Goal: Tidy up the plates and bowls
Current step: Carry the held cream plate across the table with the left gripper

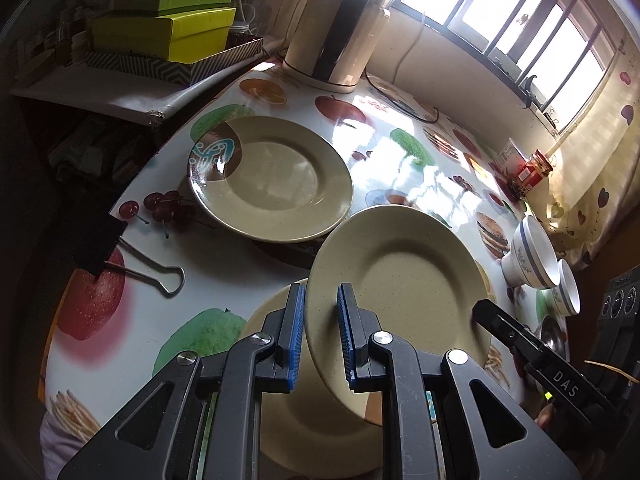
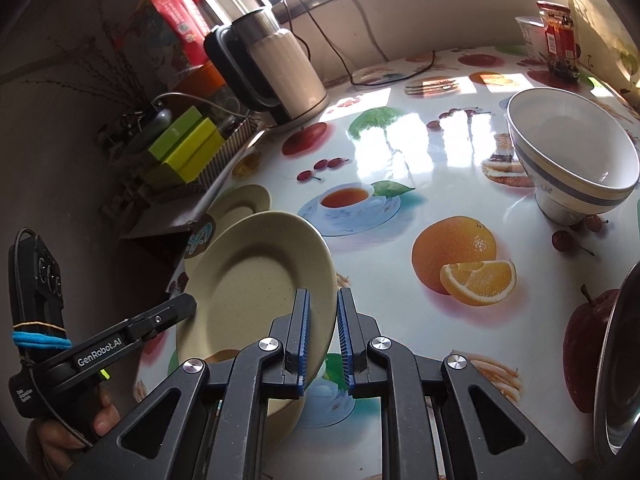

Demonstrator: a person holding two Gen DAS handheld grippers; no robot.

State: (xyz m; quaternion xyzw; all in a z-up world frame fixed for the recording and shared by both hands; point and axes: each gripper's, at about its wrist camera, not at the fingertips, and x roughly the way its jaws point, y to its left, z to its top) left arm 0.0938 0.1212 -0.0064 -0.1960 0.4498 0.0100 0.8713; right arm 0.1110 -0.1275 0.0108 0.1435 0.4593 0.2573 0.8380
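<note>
A beige plate (image 1: 400, 280), speckled and with a sunken centre, is held tilted above the table (image 1: 224, 264) by both grippers at once. Its near rim is clamped between the blue pads of the left gripper (image 1: 321, 332), whose jaws are almost closed on it, and its opposite rim is gripped the same way by the right gripper (image 2: 323, 332), whose jaws are nearly shut on the thin edge. In the right wrist view the left gripper is seen reaching in from the left with a hand (image 2: 80, 428) wrapped round its handle, and both tools are pointed downward at a slant. Beneath the lifted plate a second beige plate (image 1: 320, 420) is lying near the table's front edge. Further back, toward the left edge, a third beige plate (image 1: 272, 178) with a brown and blue mark on its rim is resting flat. Two white bowls (image 1: 532, 254) with blue bands are standing toward the right edge, one just behind the other. An electric kettle (image 1: 340, 32) is standing at the far edge under the window (image 1: 512, 20).
</note>
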